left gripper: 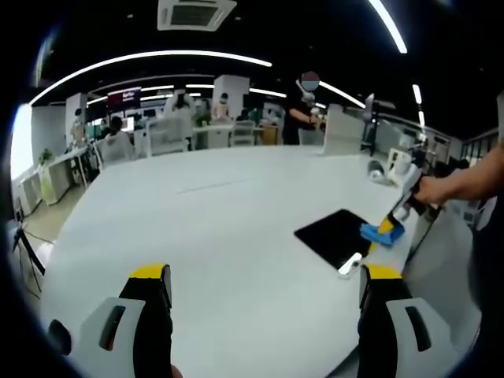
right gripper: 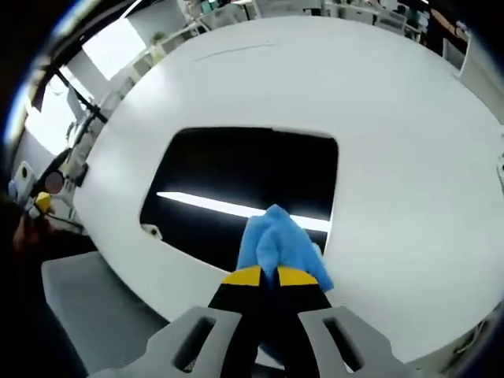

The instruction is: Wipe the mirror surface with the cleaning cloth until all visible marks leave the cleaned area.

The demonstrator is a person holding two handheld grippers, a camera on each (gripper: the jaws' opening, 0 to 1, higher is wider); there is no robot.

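One mirror [right gripper: 244,185] lies flat on the large white table [right gripper: 394,118], a dark rectangle with rounded corners that reflects a single bright strip of ceiling light across its lower half. In the right gripper view, the right gripper [right gripper: 262,277] has its two yellow-tipped jaws clenched together on one blue cleaning cloth [right gripper: 277,242], whose bunched folds stick out ahead of the tips and rest over the mirror's near edge, close to its lower right corner. One small white tab [right gripper: 150,231] projects from the mirror's near left corner. In the left gripper view, the left gripper [left gripper: 264,285] hovers over bare tabletop with its two jaws spread wide apart and nothing between them; the white surface shows plainly in the gap. From that view the mirror [left gripper: 337,235] sits to the right of the gap, and the right gripper [left gripper: 386,231] reaches in from the right edge, held by a person's hand [left gripper: 431,191], with the blue cloth [left gripper: 379,234] pressed at the mirror's far right side. One white handle-like piece [left gripper: 350,264] shows at the mirror's near corner. Beyond the table stretches an open office with desks, chairs, curved ceiling light strips, and several people, one standing at the far side [left gripper: 303,110].
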